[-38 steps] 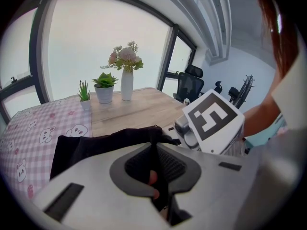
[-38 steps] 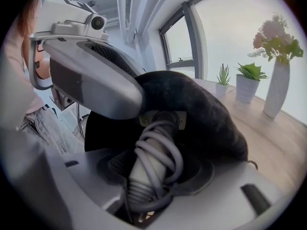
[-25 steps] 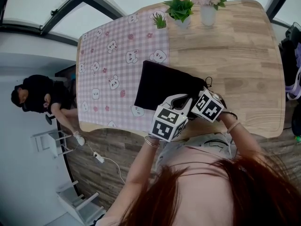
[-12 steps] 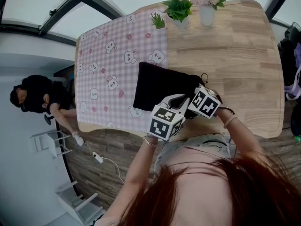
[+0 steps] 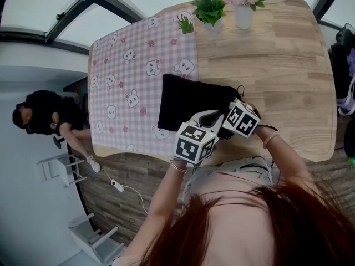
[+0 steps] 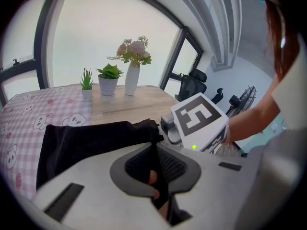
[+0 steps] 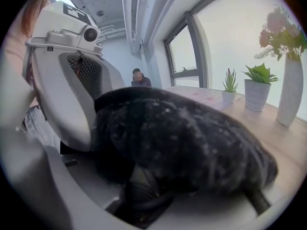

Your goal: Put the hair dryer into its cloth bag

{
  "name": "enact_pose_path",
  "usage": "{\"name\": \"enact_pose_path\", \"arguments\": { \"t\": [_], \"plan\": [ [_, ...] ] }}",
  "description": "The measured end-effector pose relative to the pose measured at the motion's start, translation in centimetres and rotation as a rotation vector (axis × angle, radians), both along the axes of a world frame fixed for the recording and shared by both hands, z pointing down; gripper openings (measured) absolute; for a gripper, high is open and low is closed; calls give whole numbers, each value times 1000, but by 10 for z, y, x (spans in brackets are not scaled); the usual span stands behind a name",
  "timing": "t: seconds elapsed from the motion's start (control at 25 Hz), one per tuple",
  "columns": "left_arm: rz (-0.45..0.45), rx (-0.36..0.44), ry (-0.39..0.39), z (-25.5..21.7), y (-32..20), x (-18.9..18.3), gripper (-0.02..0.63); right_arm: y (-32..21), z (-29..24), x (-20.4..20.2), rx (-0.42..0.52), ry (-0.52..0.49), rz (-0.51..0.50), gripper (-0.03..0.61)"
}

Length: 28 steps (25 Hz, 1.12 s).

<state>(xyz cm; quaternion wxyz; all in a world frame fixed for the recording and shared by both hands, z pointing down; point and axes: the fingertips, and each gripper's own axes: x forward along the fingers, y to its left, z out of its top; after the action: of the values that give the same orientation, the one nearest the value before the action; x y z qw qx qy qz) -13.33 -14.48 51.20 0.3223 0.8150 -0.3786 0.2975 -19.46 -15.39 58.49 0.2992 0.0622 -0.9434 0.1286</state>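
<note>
Pinching the cloth bag (image 6: pixel 86 143) in my left claw (image 6: pixel 154 150) anchors it; right claw (image 7: pixel 153 176) clamps wide round its bulge.

Soft daylight poured through the big windows (image 6: pixel 110 37), which burned out to white. Every view bulged fisheye, with dark corners in both gripper views. The black bag (image 7: pixel 182 143) loomed close and blurred.

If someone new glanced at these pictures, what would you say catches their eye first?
Most likely the black cloth bag, lying near the front edge of the wooden table, partly on a pink bunny-print tablecloth, with the left gripper shut on the cloth at its near end. Next, the flower vase and a leafy potted plant at the table's far edge.
</note>
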Motion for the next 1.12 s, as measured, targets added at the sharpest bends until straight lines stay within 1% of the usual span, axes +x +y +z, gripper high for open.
{"name": "enact_pose_path", "arguments": {
  "t": [0.12,0.28,0.36,0.44,0.6,0.8,0.96,1.12],
  "plan": [
    [4,-8,5,1,0,1,29,0,1,0,-22,-10,11,224],
    [15,-16,7,3,0,3,29,0,4,3,3,-3,21,232],
    [20,-16,9,4,-1,3,29,0,5,5,2,-1,23,249],
    [24,-14,14,3,-2,5,29,1,5,8,5,1,26,252],
    [30,-14,28,3,-3,7,29,-3,-7,15,4,-26,64,253],
    [31,-25,45,6,-6,8,29,-6,-7,31,14,-18,108,266],
    [32,-29,52,9,-7,12,29,1,-13,49,37,-13,126,261],
    [37,-43,68,11,-8,18,31,8,-19,68,29,-16,174,261]
  ]
}}
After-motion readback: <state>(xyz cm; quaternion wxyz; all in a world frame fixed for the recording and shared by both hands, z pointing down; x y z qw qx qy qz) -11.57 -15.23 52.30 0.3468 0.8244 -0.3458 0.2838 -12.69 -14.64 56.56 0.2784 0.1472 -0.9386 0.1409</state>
